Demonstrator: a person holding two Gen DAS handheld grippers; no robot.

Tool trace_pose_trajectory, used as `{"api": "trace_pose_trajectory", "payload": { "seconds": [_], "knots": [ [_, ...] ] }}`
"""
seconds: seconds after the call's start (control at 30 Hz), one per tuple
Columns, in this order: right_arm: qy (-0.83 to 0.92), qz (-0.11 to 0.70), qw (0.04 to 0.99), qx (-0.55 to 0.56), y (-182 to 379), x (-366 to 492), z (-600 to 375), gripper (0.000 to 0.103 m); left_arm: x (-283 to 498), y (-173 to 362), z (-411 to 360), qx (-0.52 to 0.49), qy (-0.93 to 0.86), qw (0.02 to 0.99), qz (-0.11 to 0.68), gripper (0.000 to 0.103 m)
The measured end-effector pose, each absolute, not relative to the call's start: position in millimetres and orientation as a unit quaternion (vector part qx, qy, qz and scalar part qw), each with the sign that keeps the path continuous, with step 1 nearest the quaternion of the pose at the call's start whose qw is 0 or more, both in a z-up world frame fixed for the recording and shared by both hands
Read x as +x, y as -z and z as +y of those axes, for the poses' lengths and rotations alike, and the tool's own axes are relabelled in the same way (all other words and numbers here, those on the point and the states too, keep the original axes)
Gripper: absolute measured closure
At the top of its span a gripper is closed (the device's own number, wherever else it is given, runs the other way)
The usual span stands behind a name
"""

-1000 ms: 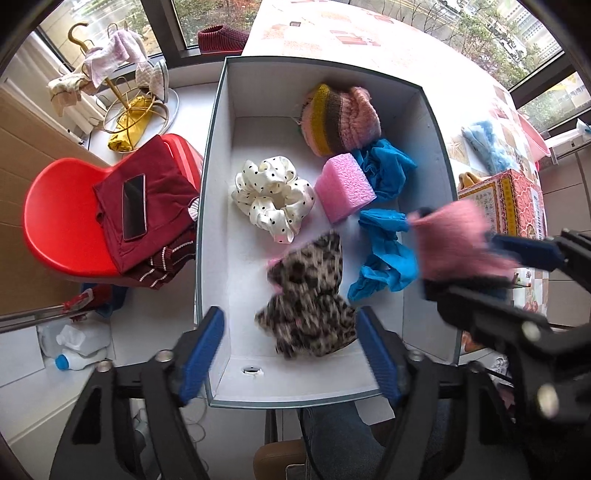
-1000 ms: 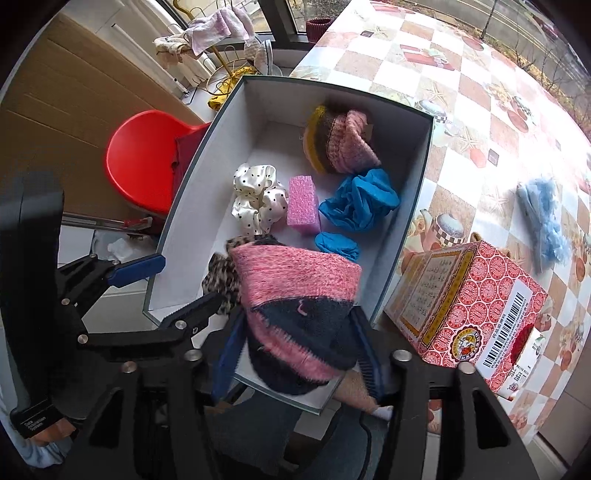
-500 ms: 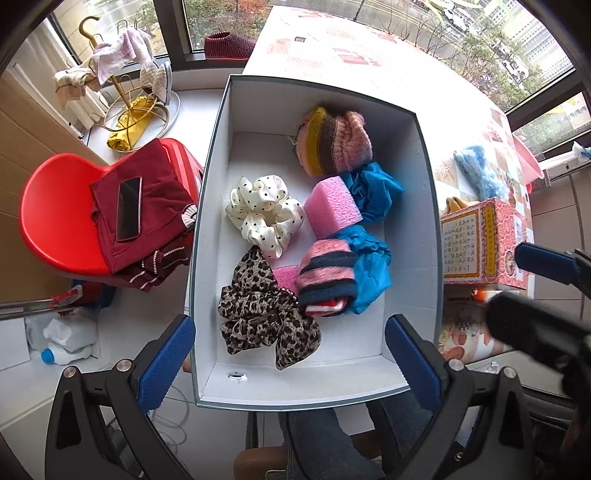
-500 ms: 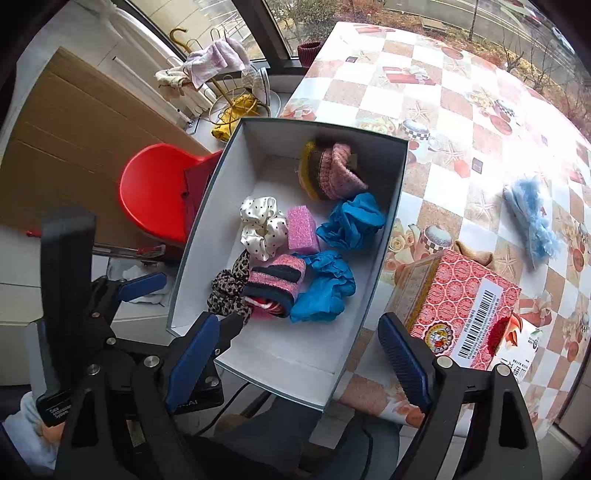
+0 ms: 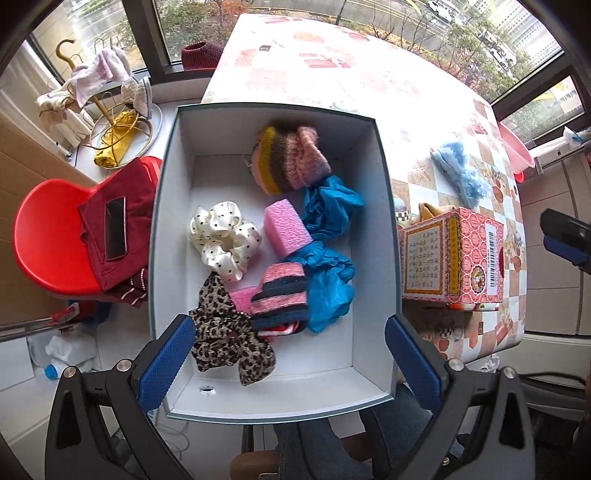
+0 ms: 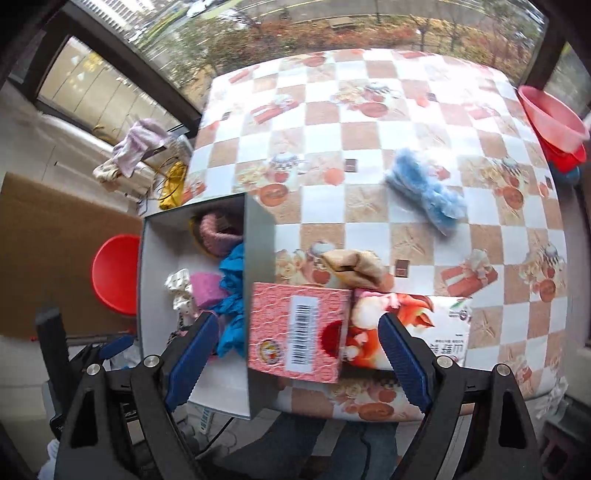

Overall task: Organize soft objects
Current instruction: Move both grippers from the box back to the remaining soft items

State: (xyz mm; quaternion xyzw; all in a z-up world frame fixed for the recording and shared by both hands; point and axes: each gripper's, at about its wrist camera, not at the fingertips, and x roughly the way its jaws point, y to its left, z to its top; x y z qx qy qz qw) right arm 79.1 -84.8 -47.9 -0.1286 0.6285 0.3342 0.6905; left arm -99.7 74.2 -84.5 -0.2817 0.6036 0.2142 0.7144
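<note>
Both our left tongs (image 5: 288, 358) and right tongs (image 6: 295, 354) are spread and hold nothing. The remaining soft pieces, a blue fluffy item (image 6: 424, 192) and a tan cloth (image 6: 354, 266), lie on the checkered desk (image 6: 369, 92) beyond the red carton (image 6: 299, 332), outside the grey box (image 5: 384, 258). We risk bumping that carton when reaching; windows ring the room

Soft daylight came from the windows (image 5: 192, 33) at the far side, washing out the far tabletop (image 6: 369, 96) with glare. My left view was sharp; my right view was smeared by motion blur. Fisheye bending curved every edge, with dark corners.
</note>
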Motion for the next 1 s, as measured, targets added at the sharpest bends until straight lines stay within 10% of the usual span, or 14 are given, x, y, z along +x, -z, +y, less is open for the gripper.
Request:
{"api": "trace_pose_trajectory", "payload": {
  "seconds": [0.9, 1.0],
  "knots": [
    [-0.289, 0.822, 0.486, -0.07, 233, 178, -55, 0.014, -33, 85, 48, -0.272, -0.25, 0.666, 0.647, 0.0],
    [-0.285, 0.822, 0.487, -0.073, 237, 182, -60, 0.049, -21, 83, 44, -0.268, -0.247, 0.668, 0.648, 0.0]
  ]
}}
